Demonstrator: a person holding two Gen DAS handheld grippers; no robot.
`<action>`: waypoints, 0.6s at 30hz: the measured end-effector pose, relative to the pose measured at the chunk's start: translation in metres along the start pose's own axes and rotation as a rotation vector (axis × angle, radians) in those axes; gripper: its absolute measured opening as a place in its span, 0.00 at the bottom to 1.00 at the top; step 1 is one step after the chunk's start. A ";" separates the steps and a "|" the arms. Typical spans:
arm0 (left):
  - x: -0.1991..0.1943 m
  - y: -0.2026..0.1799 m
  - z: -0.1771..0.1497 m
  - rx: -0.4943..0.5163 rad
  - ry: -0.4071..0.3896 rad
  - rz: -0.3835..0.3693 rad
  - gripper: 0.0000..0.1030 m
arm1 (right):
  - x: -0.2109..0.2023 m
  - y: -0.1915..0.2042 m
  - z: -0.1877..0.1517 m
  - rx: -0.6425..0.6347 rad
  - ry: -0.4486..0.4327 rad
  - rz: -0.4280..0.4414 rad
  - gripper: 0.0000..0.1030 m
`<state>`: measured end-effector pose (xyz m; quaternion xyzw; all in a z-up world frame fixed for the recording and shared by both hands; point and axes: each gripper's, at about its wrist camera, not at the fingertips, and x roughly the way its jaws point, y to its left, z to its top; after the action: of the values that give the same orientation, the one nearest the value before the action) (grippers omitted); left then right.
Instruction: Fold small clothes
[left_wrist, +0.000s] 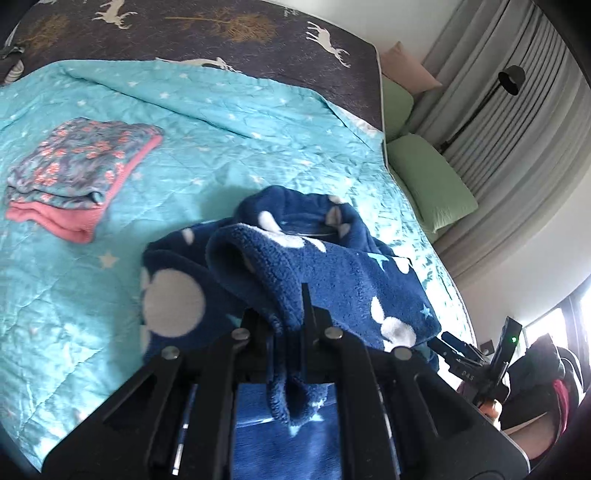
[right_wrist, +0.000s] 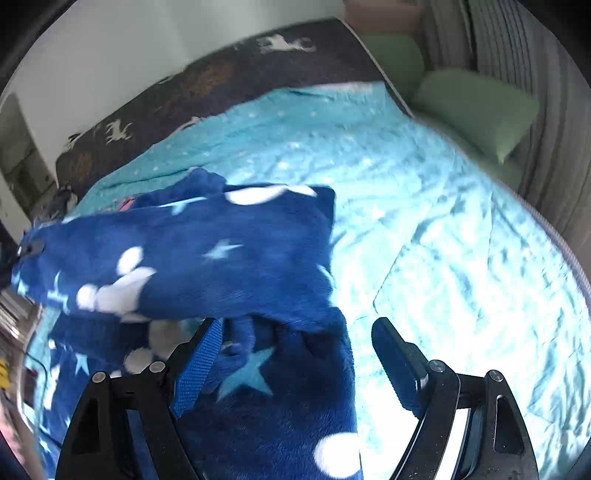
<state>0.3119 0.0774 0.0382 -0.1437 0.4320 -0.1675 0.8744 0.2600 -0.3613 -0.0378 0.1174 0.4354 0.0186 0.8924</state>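
Blue fleece lifted for folding over the teal quilt

At far left a folded floral garment (left_wrist: 79, 173) lies set aside on the quilt (left_wrist: 258, 147); the left gripper (left_wrist: 291, 332) pinches a bunched edge of the blue fleece garment (left_wrist: 332, 266), raising it, while the right gripper (right_wrist: 295, 350), fingers spread, straddles the fleece without clamping, probably to re-grip.

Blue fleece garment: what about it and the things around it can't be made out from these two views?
- Blue fleece garment: bunched in the shut left gripper, so its type is unclear in the left wrist view.
- Same garment, right wrist view: motion blur smears its pattern; the open right gripper straddles it.
- Folded floral clothes: almost wholly hidden behind the fleece in the right wrist view.
- Green pillow: blurred there.
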 end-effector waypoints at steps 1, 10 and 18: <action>-0.004 0.002 0.001 -0.006 -0.009 -0.005 0.10 | 0.004 -0.001 0.002 -0.009 0.015 -0.007 0.83; -0.001 0.000 0.000 0.002 0.008 -0.048 0.10 | 0.018 0.006 0.020 -0.078 -0.024 -0.139 0.19; -0.020 -0.030 0.022 0.021 -0.079 -0.083 0.10 | 0.000 -0.004 0.034 0.011 -0.032 -0.106 0.18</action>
<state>0.3137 0.0607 0.0770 -0.1587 0.3892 -0.2023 0.8845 0.2862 -0.3716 -0.0186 0.0996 0.4268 -0.0328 0.8982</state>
